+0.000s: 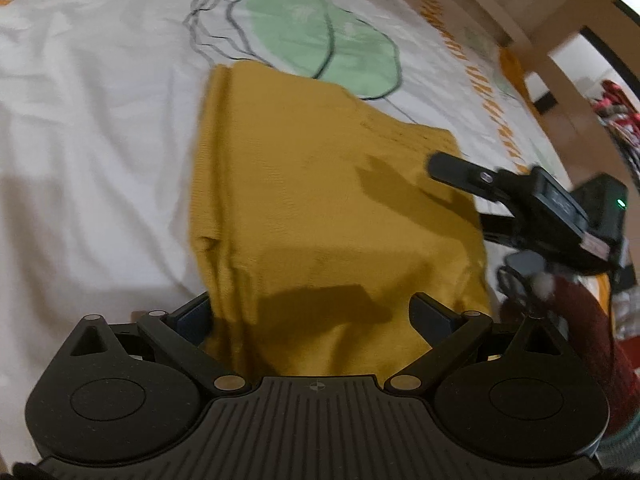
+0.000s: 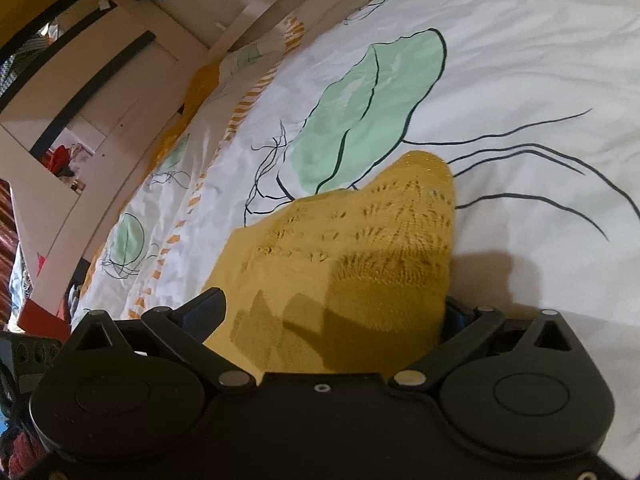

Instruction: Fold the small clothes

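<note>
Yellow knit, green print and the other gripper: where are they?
Yellow knit (image 1: 320, 200), left wrist view, plain middle.
Green print (image 2: 360, 112), right wrist view, centre of the patch.
Right gripper (image 1: 472, 196), left wrist view, between its fingertips.

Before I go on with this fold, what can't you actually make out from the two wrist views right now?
- Near edge of the yellow knit: both views, hidden under each gripper's body.
- Right gripper: right view, its right finger is tucked behind the knit.
- Left gripper: left view, fingertips overlap the cloth; contact unclear.
- What garment it is, and its layers: neither view shows.
- Bed cover: left view, motion blur.
- Shelf clutter: right view, too small.
</note>
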`<state>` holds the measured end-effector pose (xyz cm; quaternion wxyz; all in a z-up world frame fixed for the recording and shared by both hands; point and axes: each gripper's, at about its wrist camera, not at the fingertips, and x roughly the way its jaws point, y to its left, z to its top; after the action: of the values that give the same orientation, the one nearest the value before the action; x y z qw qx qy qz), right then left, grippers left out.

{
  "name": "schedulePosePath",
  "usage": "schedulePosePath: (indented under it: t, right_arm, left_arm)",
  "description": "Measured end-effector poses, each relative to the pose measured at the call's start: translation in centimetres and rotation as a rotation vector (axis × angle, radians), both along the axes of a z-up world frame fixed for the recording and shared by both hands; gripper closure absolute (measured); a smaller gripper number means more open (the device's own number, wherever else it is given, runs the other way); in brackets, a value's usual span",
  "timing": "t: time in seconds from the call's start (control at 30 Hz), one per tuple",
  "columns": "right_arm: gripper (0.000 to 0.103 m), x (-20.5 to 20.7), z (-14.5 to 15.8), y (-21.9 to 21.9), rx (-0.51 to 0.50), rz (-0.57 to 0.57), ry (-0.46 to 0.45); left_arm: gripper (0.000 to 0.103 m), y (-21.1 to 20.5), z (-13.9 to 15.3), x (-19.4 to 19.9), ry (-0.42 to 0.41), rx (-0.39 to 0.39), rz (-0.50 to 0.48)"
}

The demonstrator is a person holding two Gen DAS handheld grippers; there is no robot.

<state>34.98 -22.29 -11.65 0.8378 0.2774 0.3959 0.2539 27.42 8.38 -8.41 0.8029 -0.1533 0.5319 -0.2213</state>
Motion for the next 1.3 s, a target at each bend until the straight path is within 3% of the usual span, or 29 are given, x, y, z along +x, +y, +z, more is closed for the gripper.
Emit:
schedulePosePath:
  t: [0.27, 0.37, 0.4, 0.43, 0.5, 0.53, 0.6, 0.63, 0.67, 0.83, 1.07, 1.23, 1.3]
  right_arm:
    - [0.0, -0.5, -0.2, -1.0, 0.046, 0.037, -0.019]
    - [0.0, -0.6, -0.2, -0.9, 0.043, 0.031, -0.027]
    - [0.0, -0.7, -0.2, -0.9, 0.041, 0.027, -0.029]
    - [0.0, -0.6, -0.2, -0.7, 0.04, 0.022, -0.031]
    - [0.0, -0.7, -0.1, -0.5, 0.034, 0.024, -0.039]
    - [0.002, -0.7, -0.2, -0.5, 0.029, 0.032, -0.045]
    - [0.046, -0.7, -0.1, -0.6, 0.011, 0.035, -0.041]
    - [0.063, -0.5, -0.3, -0.8, 0.001, 0.023, 0.004]
    - [0.064, -0.5, -0.5, -1.1, 0.026, 0.014, 0.027]
    - [0.066, -2.4, 1.0, -1.8, 0.052, -0.019, 0.046]
    - [0.066, -8.9, 3.9, -2.9, 0.04, 0.02, 0.094]
    - [0.065, -14.5, 4.3, -4.3, 0.057, 0.032, 0.171]
    - [0.061, -16.5, 4.1, -5.2, 0.058, 0.028, 0.173]
  left_arm:
    - [0.004, 1.7, -0.5, -0.4, 0.056, -0.16, 0.023]
    - [0.025, 1.6, -0.5, -0.5, 0.042, -0.132, 0.025]
    - [0.036, 1.4, -0.5, -0.4, 0.034, -0.115, 0.025]
    - [0.056, 1.3, -0.5, -0.4, 0.025, -0.101, 0.031]
    - [0.077, 1.1, -0.8, -0.2, 0.035, -0.107, 0.021]
    - [0.08, 1.1, -1.0, -0.2, 0.039, -0.115, 0.021]
    - [0.086, 1.1, -0.9, -0.3, 0.032, -0.121, 0.022]
    - [0.088, 1.1, -0.8, -0.2, 0.027, -0.133, 0.017]
    - [0.088, 1.2, -0.7, -0.3, 0.026, -0.155, 0.018]
    - [0.089, 1.1, -0.1, -1.6, 0.062, -0.259, 0.043]
    - [0.089, -1.1, 2.0, -7.5, 0.08, -0.321, -0.034]
    - [0.089, -3.4, 2.4, -12.3, 0.101, -0.345, -0.109]
    - [0.089, -3.8, 2.0, -13.9, 0.099, -0.307, -0.106]
